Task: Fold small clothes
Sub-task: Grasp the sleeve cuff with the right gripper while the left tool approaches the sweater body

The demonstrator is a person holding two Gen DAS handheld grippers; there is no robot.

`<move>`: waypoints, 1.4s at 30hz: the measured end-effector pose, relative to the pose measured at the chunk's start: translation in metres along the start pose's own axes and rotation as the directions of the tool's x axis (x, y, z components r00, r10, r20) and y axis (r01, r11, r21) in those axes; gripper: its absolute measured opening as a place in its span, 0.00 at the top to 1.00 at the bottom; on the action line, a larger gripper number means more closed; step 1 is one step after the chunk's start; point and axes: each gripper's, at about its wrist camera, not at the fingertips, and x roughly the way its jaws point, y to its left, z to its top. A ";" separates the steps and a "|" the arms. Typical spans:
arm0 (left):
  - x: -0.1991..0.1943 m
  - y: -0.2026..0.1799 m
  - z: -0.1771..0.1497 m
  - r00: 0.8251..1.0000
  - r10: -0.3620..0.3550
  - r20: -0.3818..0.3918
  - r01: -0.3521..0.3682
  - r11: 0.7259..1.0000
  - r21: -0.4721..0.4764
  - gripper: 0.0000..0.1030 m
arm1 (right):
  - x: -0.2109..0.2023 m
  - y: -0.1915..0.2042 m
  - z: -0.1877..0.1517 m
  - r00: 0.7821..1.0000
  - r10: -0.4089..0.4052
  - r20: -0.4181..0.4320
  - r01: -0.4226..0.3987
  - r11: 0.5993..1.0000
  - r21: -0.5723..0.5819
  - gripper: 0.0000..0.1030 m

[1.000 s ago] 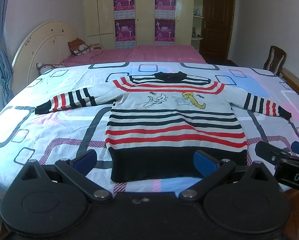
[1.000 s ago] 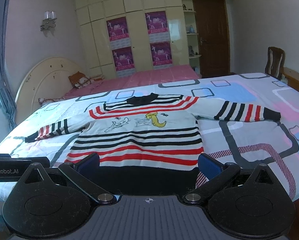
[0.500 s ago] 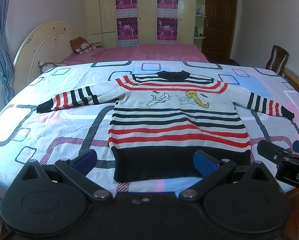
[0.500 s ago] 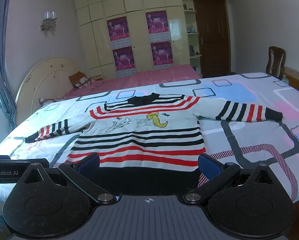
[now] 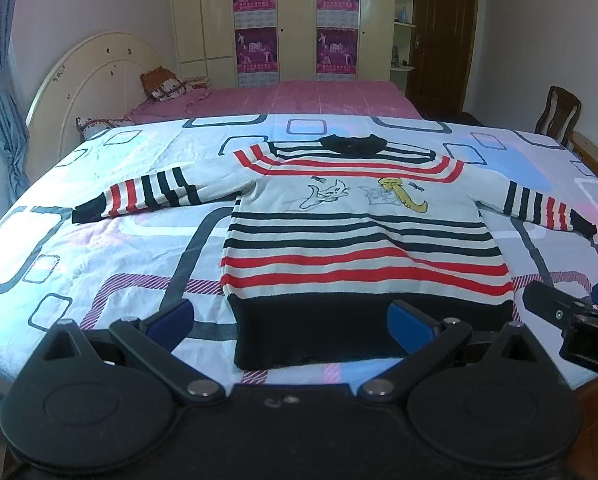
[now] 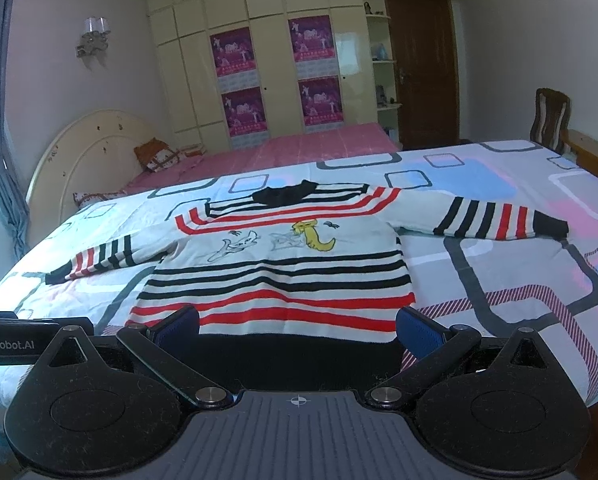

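A small knitted sweater (image 5: 359,236), white with black and red stripes, a black collar, a black hem band and a cartoon print on the chest, is lying flat and face up on the bed's patterned quilt (image 5: 99,240), hem toward the near edge, collar toward the far edge, both sleeves spread out sideways. The left gripper (image 5: 291,322) is hovering just off the near edge with its blue-padded fingers (image 5: 171,318) spread wide and nothing between them; the right gripper (image 6: 297,326) is doing the same, jaws wide, empty, over the hem band (image 6: 299,354). Neither is touching the cloth. The right gripper's tip is also showing at the right side of the left wrist view. The knit is looking soft, light and limp, likely to sag and drag against the quilt rather than slide cleanly; the thick ribbed hem and cuffs should be giving the firmest pinch. The striped left sleeve (image 5: 147,196) and right sleeve (image 6: 491,220) are lying well apart from the body, so the cuffs, or the two hem corners, are seeming the sensible places to take hold. Pinching too deep could be catching the quilt as well.
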 end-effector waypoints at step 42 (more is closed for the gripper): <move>0.216 0.017 0.125 0.994 -0.087 -0.059 0.091 0.993 0.071 0.00 | 0.179 -0.048 0.077 0.956 -0.285 -0.061 0.290 0.952 0.099 0.00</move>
